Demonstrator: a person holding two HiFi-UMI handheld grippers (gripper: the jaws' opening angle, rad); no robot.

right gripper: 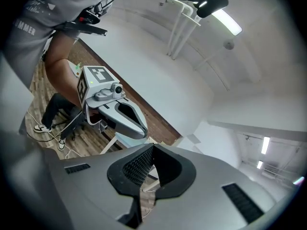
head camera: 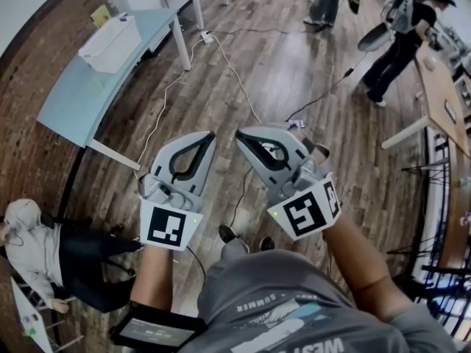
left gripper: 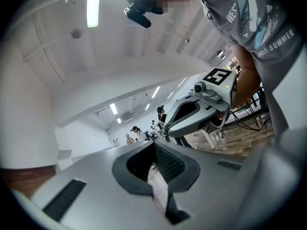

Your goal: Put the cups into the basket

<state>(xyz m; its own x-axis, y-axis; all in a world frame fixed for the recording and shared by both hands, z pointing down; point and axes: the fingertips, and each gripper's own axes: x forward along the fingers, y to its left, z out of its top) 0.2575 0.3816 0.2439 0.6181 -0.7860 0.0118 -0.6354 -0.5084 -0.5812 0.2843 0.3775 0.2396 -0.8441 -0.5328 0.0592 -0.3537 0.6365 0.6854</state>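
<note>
At the far left of the head view, low in the picture, a person in a pale hooded top is sitting. Above this person stands a light blue table, and a white box rests on its far end. A thin cable runs over the wooden floor from near this table toward the middle. At the bottom, a dark tablet hangs at the wearer's waist.

Next we see the left gripper, held about level above the floor, with its marker cube close to the forearm. In the left gripper view its two jaws meet at the tips. Only the rounded hollow behind the tips stays free, and nothing sits in it, so this tool is closed and empty.

Just beside it, to the right, is the right gripper. The tips of the two tools are near each other but do not touch. Its body is tilted a little to one side, so that two faces of its marker cube show. In the right gripper view its jaws also come together at the tips, with nothing between them: closed and empty as well.

Further right, at the top, a person in black clothes stands near a wooden table at the edge of the picture.

We cannot tell from these views where the cups and the basket are.
</note>
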